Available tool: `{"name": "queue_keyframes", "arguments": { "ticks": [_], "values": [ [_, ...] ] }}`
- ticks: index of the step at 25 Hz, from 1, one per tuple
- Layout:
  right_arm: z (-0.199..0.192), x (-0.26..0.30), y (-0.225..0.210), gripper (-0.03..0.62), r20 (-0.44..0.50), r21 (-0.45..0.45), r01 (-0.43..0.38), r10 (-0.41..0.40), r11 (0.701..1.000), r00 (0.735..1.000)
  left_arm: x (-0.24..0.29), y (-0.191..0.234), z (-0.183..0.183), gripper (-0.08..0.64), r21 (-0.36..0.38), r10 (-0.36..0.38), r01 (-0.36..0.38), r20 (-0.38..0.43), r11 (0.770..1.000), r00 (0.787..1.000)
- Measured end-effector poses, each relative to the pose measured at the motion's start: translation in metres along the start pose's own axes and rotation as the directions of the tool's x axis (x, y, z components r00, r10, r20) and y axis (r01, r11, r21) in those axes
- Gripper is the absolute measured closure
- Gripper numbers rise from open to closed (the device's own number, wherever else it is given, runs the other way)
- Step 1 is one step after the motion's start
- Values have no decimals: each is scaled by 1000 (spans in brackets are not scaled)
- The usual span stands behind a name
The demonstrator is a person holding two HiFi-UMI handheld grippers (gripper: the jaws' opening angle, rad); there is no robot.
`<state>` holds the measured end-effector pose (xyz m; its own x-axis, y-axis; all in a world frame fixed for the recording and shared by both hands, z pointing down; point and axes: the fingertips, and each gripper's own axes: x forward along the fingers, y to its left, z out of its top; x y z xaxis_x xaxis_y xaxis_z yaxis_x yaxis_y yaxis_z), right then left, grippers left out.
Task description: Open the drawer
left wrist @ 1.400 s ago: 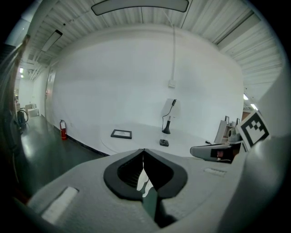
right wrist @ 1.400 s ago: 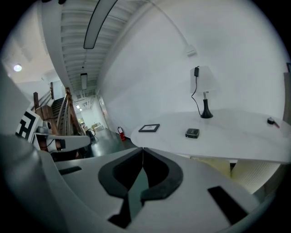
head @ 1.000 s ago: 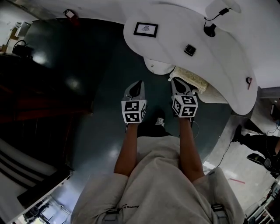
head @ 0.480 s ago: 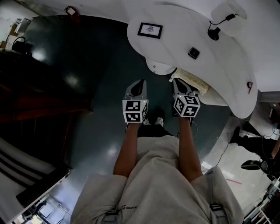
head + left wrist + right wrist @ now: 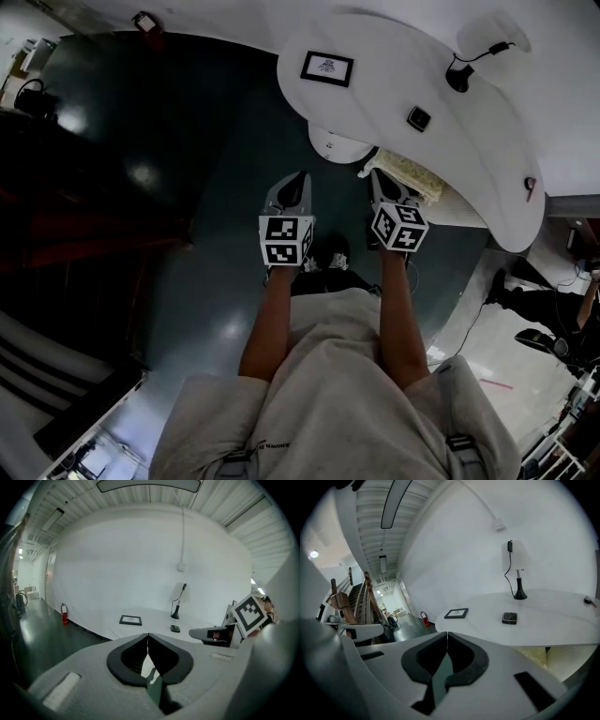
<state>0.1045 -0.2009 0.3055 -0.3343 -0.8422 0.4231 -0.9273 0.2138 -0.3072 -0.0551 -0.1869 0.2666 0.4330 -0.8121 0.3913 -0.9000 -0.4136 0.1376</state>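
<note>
White tabletop (image 5: 469, 141), long and curved, takes the upper right of the head view. On it lie a black frame (image 5: 327, 67), a small dark box (image 5: 419, 118) and a black stand (image 5: 458, 78) with a cable (in both gripper views the cable runs up the white wall). Under its near edge show a round white base (image 5: 337, 147) and, beside that, a cream textured block (image 5: 410, 174). The floor (image 5: 216, 187) is dark green and glossy.

The left tongs (image 5: 300, 178) and the right tongs (image 5: 377, 178) are held side by side over the floor, close to the tabletop's edge. Both point toward it and slope somewhat down. Each carries a marker cube (image 5: 286, 240) at the back, with a bare forearm (image 5: 267, 328) behind.

The left tongs are pressed together with nothing between them: in the left gripper view their dark pads meet in one line. The right tongs are likewise pressed together and hold nothing.

A red extinguisher (image 5: 64, 613) stands on the floor by the wall.

No view lets me pick out the drawer; I cannot tell where it is.
</note>
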Motion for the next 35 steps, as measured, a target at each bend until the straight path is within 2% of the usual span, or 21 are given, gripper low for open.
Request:
{"name": "queue_keyframes", "arguments": {
  "ticks": [10, 16, 21, 24, 26, 35],
  "values": [
    [-12, 5, 8, 575, -18, -29, 31, -32, 999, 999, 4, 16, -16, 551, -23, -20, 20, -16, 1000, 1000],
    [-2, 19, 5, 575, -29, -75, 27, -30, 997, 999, 30, 17, -8, 551, -43, -15, 14, -24, 999, 1000],
    [6, 38, -14, 575, -25, -125, 55, -59, 991, 998, 65, 4, -9, 551, -29, -34, 33, -37, 999, 999],
    [7, 52, -32, 575, 1, -185, 88, -90, 979, 996, 86, 1, -23, 551, -27, -32, 31, -37, 999, 999],
    [2, 66, -48, 575, 28, -184, 106, -103, 977, 994, 106, 1, -36, 551, -27, -31, 31, -29, 999, 999],
    [-51, 127, -75, 575, 140, -253, 137, -104, 958, 985, 176, 26, -107, 551, -49, 0, 1, 18, 999, 1000]
  ]
}}
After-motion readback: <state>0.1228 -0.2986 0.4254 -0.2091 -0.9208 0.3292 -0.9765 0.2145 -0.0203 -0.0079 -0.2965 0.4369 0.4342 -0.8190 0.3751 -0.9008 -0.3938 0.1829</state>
